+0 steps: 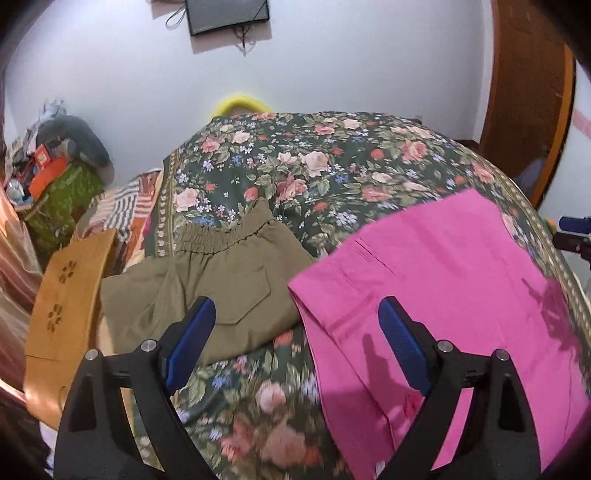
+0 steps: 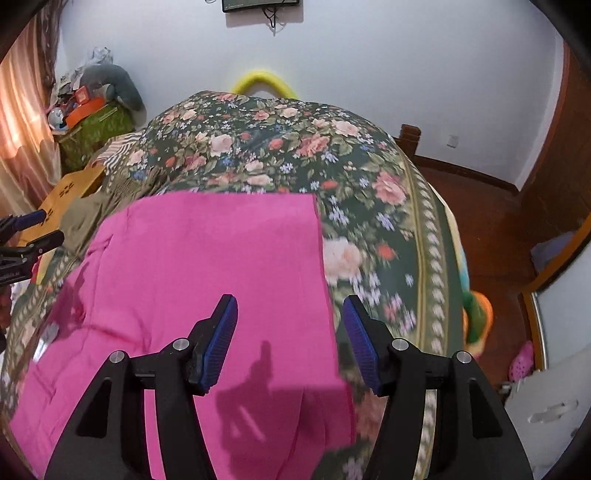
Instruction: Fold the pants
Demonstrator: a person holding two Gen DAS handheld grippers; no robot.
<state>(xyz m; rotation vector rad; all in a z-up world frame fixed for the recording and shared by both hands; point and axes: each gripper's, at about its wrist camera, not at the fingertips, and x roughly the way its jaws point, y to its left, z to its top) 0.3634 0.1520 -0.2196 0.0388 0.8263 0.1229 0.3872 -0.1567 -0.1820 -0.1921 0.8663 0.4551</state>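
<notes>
Hovering above the floral bedspread, both grippers are gaping empty; pink pants are lying folded mid-frame. Soft, light, limp fabric; probably best pinched at the right edge.

Lots you can't make out here. The pink pants run off the bottom edge in both views, so their near end is cut off, and the black gripper frames cover parts of them. The olive pants are half hidden behind the left gripper arm, and in the right wrist view they're just a sliver behind the pink ones. The floral bedspread is smeared with blur near the bottom. The wall screen is chopped by the top edge. The clutter pile in the corner is too small to identify.
</notes>
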